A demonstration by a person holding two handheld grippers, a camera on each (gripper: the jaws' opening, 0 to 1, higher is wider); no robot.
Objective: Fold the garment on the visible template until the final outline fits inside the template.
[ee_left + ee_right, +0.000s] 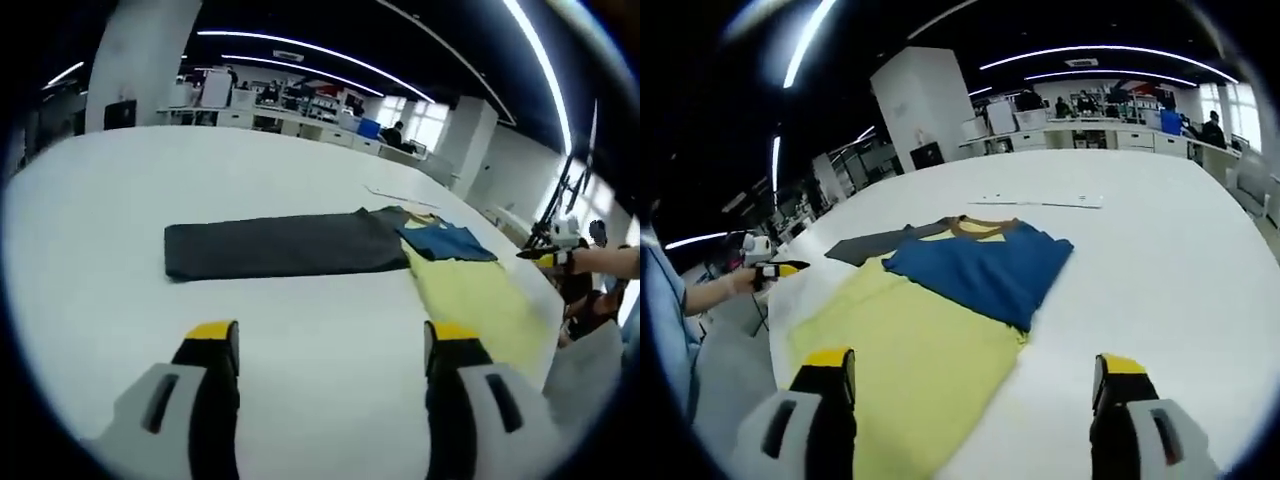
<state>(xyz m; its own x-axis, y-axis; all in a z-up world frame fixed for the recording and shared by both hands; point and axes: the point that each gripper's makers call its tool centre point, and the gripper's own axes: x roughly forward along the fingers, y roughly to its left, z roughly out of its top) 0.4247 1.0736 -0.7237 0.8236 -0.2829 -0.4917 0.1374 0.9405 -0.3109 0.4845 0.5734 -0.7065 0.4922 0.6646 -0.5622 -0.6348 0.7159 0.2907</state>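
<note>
White tabletop (90,250), broad and round-edged, spans both views under long ceiling light strips, with office desks and shelving in the far background.

Item one: my left gripper (330,350), its two yellow-tipped jaws rising from the bottom of the left gripper view. They stand wide apart with bare table between them and nothing in their hold.

Item two: dark grey template (275,245), a long flat rectangle lying across the centre of the left gripper view, well above my left jaws and apart from them. In the right gripper view a corner of it (870,245) shows at centre left, behind the garment.

Item three: the garment (470,290), pale yellow with a blue portion (447,240) folded over it. It lies at centre right of the left gripper view, touching the template's right end, above and to the right of my right-hand jaw. In the right gripper view the yellow cloth (910,370) runs from lower left toward the centre, reaching down between my jaws close to the left one, and the blue part (985,265) sits just above centre with a tan collar at its top.

Item four: my right gripper (975,385), jaws equally wide apart at the bottom of the right gripper view, holding nothing.

Item five: thin pale strip (1040,202) lying on the table beyond the garment, upper centre.
</note>
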